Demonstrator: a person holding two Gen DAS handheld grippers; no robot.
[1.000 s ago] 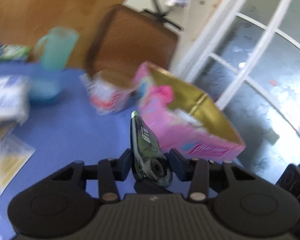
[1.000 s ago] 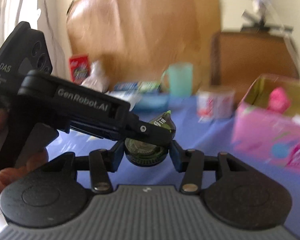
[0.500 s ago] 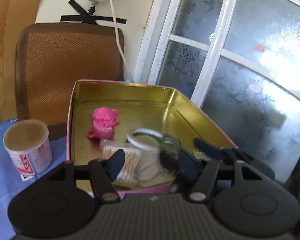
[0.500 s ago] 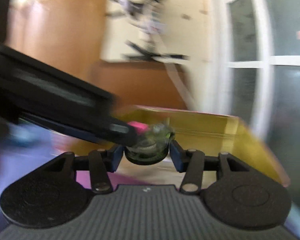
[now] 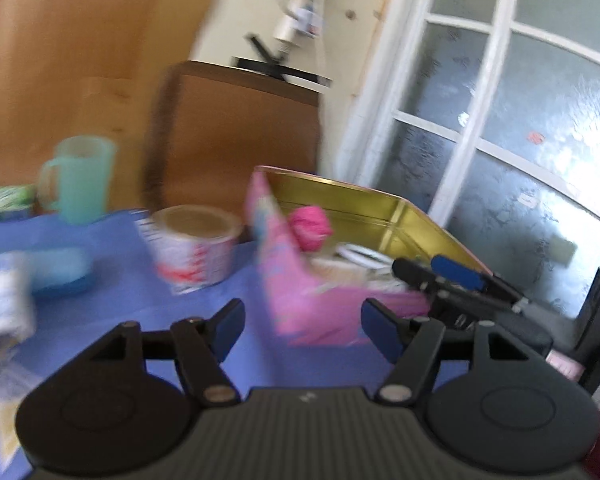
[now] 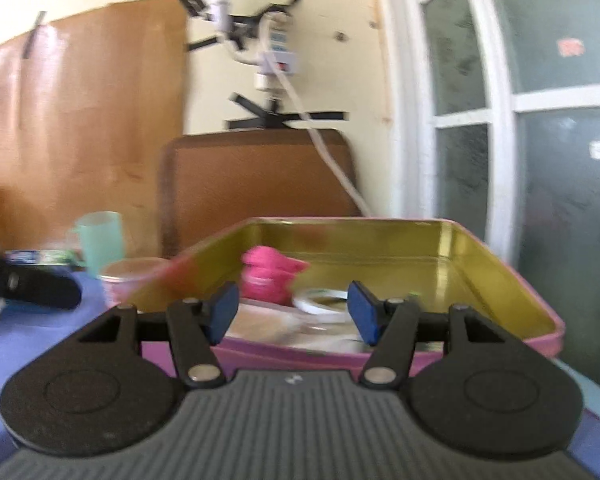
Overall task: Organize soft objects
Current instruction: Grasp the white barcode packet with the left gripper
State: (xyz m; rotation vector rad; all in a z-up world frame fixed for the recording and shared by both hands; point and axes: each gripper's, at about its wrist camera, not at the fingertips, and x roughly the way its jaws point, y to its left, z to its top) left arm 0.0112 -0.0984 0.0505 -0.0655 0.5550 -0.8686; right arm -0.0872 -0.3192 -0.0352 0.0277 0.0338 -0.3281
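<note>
With both the left gripper (image 5: pixel 303 326) and right gripper (image 6: pixel 287 309) jaws released and empty, the pink knitted toy (image 6: pixel 269 276) sits in the tin (image 6: pixel 500 280) just beyond the right jaws; judged light, soft, compressible, grasp its midsection.

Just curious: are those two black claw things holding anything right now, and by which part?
Nothing is held. The left gripper and right gripper both have open, empty jaws.

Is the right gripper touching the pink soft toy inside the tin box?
Apart. The right wrist view shows the right gripper open and empty, with the pink toy lying farther back in the tin box.
</note>
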